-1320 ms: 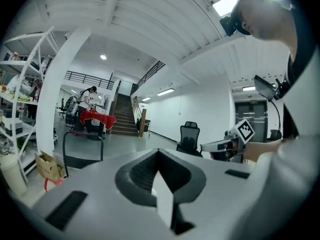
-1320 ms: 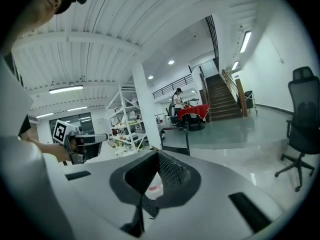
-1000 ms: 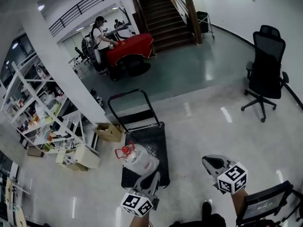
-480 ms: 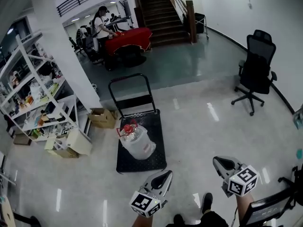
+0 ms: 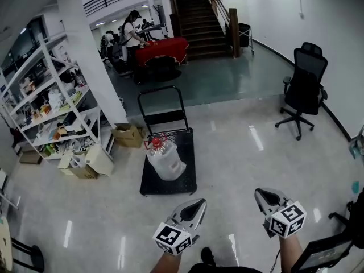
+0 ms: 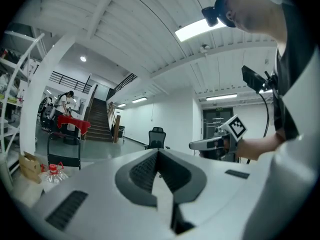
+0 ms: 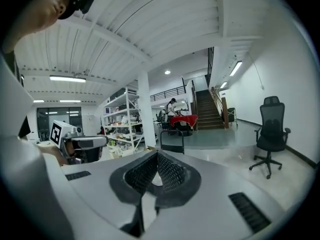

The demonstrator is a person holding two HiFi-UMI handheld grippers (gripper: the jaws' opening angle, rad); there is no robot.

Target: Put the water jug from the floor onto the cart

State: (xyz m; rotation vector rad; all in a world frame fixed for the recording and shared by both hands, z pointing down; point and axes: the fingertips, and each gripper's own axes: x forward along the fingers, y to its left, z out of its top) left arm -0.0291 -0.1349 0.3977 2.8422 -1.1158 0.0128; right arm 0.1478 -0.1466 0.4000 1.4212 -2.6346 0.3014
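The clear water jug (image 5: 165, 159) with a red cap and handle rests on the black flat cart (image 5: 190, 165), its neck toward the cart's upright push bar (image 5: 162, 102). Both grippers are held low in the head view, well short of the cart's near edge. My left gripper (image 5: 199, 203) is shut with nothing in it. My right gripper (image 5: 261, 193) is likewise shut and empty. From the left gripper view the jug (image 6: 53, 171) shows small at the far left, past the closed left gripper (image 6: 158, 153). In the right gripper view the closed right gripper (image 7: 157, 154) points toward the push bar (image 7: 172, 146).
A black office chair (image 5: 302, 93) stands at the right. White shelving (image 5: 50, 114) and cardboard boxes (image 5: 128, 134) line the left, beside a white column (image 5: 85, 50). Farther back are a red-covered table (image 5: 164, 50), a person (image 5: 133, 34) and stairs (image 5: 199, 13).
Both grippers have drawn back from the cart, which now lies farther off and nearer the middle of the head view. The jug stays on the cart. Both grippers remain shut.
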